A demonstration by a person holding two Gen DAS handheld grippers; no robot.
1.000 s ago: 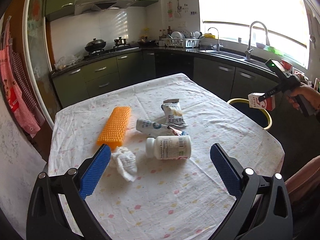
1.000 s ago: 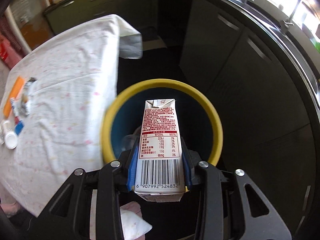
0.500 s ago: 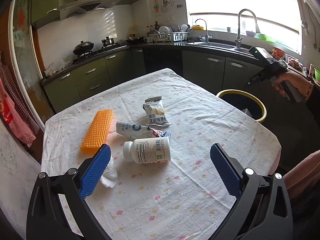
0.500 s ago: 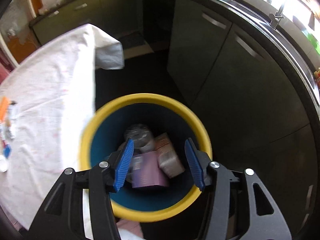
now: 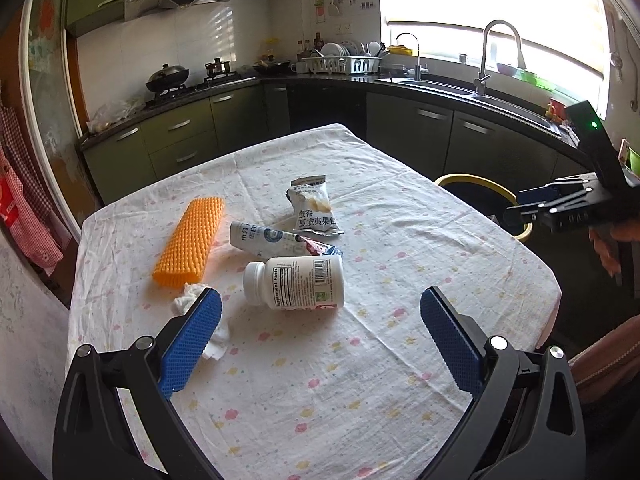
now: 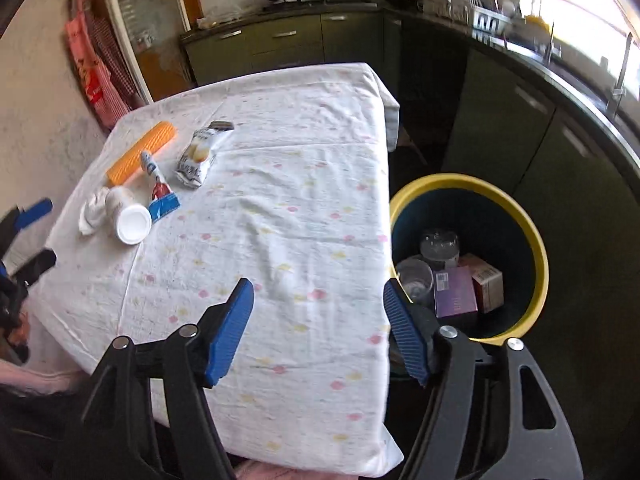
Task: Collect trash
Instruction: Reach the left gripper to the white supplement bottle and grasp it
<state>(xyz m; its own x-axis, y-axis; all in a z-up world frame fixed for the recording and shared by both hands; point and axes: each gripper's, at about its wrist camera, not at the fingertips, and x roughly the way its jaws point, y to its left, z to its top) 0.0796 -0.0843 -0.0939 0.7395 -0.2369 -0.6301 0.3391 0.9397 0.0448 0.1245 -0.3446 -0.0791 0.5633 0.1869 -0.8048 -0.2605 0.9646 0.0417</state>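
Yellow-rimmed bin (image 6: 538,240) stands beside the tabletop's (image 6: 280,240) edge, trash inside. We hold both grippers apart and empty: right gripper (image 6: 320,330), jaws just opening, over that edge; left gripper (image 5: 320,344) before the bottle (image 5: 296,282) and wrappers (image 5: 314,210).

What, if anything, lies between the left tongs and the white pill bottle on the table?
Nothing visible. The left tongs stand open with only bare flowered tablecloth between them and the white plastic pill bottle lying on its side. The crumpled white tissue sits off by one blue pad, not in that path.
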